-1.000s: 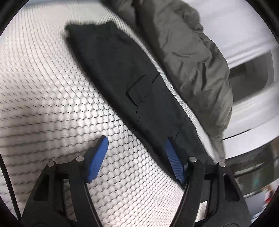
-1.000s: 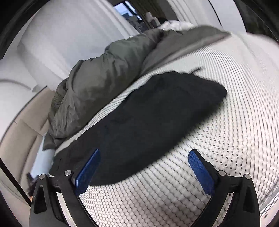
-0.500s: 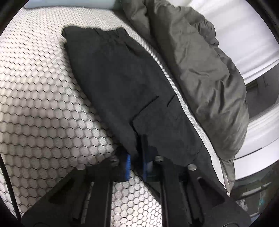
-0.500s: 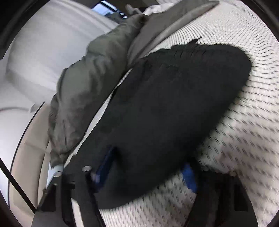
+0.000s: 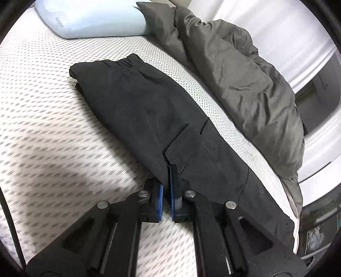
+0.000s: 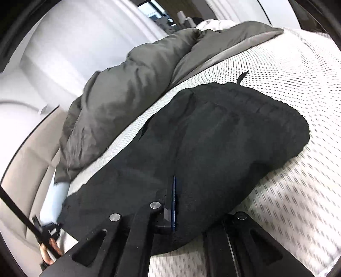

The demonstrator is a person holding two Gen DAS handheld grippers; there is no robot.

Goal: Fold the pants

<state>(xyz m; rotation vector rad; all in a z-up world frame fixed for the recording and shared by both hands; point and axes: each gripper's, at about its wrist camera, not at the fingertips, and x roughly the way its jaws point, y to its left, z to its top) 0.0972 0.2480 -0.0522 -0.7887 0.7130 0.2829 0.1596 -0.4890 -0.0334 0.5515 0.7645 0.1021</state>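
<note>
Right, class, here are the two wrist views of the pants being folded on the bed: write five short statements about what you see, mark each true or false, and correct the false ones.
1. The black pants lie on a white mattress with a dotted pattern. True.
2. The left gripper stands wide open above the pants. False: its blue pads are shut on the near edge of the pants.
3. A grey duvet is bunched along the far side of the pants. True.
4. The right gripper holds the duvet. False: it is shut on the pants.
5. A red pillow lies beyond the waistband. False: the pillow there is pale blue.
</note>
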